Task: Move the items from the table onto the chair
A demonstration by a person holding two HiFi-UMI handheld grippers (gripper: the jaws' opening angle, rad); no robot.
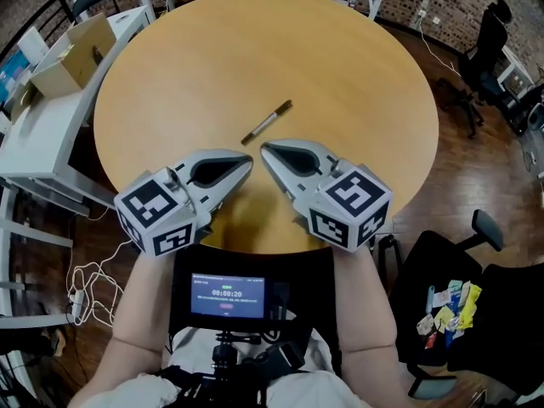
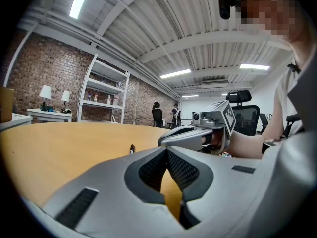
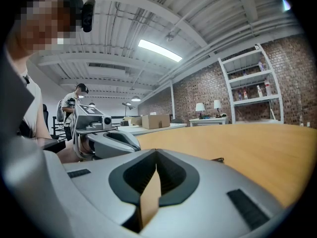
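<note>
One round table (image 1: 357, 83); one pen (image 1: 266, 122) on it; two grippers, the left gripper (image 1: 246, 164) and the right gripper (image 1: 265, 150); one cardboard box (image 1: 72, 53) on a side desk (image 1: 51, 134).

The round bench (image 1: 357, 49) has a uniform light tan wood top. The pen (image 1: 267, 122) on the bench is dark with a paler middle section. The left claw (image 1: 249, 161) and right claw (image 1: 264, 150) have light grey shells and black textured inner pads. Their cubes (image 1: 161, 213) are white with black square markers. The chair (image 1: 442, 257) right of the bench is black and holds packets (image 1: 446, 308) in yellow, white, red and blue. The box (image 1: 72, 53) left of the bench is plain brown cardboard. The floor (image 1: 484, 168) is dark brown wood.
</note>
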